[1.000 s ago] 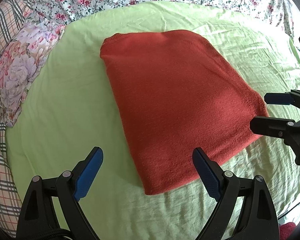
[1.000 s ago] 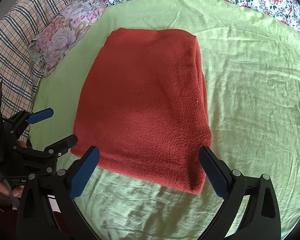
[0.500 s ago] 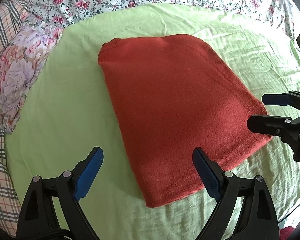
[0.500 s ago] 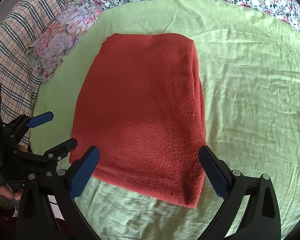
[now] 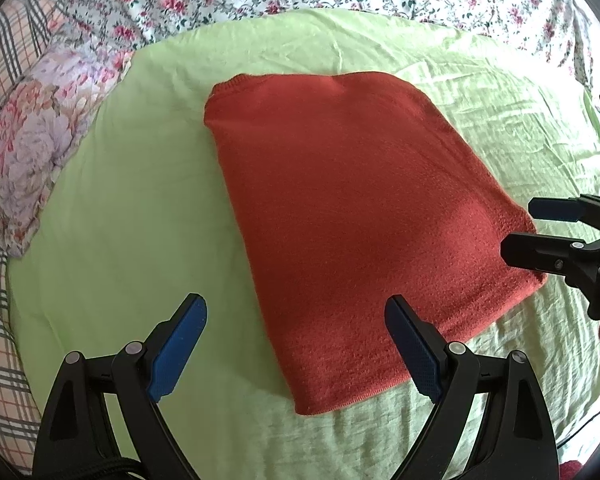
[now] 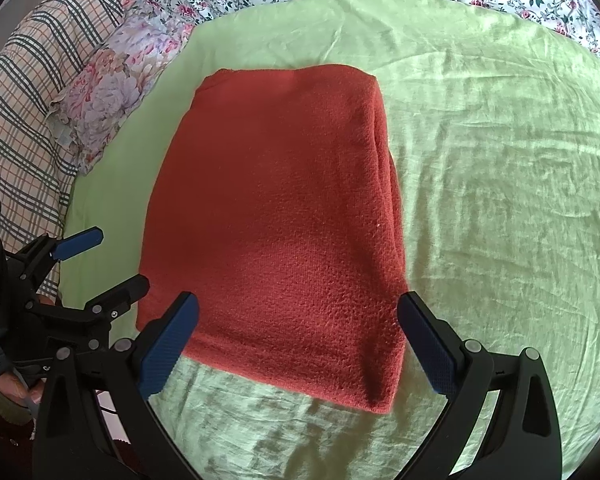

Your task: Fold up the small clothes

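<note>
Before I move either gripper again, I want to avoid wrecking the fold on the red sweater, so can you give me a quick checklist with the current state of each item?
1. Left gripper open and holding nothing: ok.
2. Right gripper open and holding nothing: ok.
3. Red knit sweater lies as a flat folded rectangle on the green sheet: ok.
4. Layers even along the sweater's right edge: not ok, they show slightly staggered in the right wrist view.
5. Sweater apart from the floral pillow: ok, bare sheet lies between them.
6. Sleeves tucked neatly inside the fold: cannot tell, hidden under the top layer.
</note>
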Tool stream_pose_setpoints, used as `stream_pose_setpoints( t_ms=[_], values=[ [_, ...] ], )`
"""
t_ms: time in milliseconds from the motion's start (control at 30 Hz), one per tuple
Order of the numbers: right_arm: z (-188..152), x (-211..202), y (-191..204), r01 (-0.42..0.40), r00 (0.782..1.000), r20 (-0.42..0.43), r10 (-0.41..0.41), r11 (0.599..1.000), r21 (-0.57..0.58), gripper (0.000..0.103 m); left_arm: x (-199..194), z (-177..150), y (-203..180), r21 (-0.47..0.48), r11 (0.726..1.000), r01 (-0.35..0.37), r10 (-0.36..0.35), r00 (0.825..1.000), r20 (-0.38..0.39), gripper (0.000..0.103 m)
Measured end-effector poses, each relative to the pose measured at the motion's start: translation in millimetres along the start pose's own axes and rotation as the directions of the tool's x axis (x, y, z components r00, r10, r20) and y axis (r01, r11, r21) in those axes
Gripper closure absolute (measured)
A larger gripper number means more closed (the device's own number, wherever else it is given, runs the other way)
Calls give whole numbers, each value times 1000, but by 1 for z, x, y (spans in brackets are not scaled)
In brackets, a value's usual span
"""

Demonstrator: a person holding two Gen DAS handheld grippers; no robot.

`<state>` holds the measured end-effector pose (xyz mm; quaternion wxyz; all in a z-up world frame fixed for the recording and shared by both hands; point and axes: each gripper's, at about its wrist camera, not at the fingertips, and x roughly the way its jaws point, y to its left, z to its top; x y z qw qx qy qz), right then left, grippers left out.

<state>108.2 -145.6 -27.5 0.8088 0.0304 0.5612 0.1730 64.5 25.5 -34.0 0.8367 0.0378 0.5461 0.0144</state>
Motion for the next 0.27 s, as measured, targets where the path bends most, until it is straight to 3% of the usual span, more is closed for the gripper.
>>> stream_pose_setpoints(
  t_ms=[267],
  values=[
    [4,7,2,6,1000,2,-6,1000,-6,4,-5,-4,8,-13,1000,-2,2,1000,30,12]
  ],
)
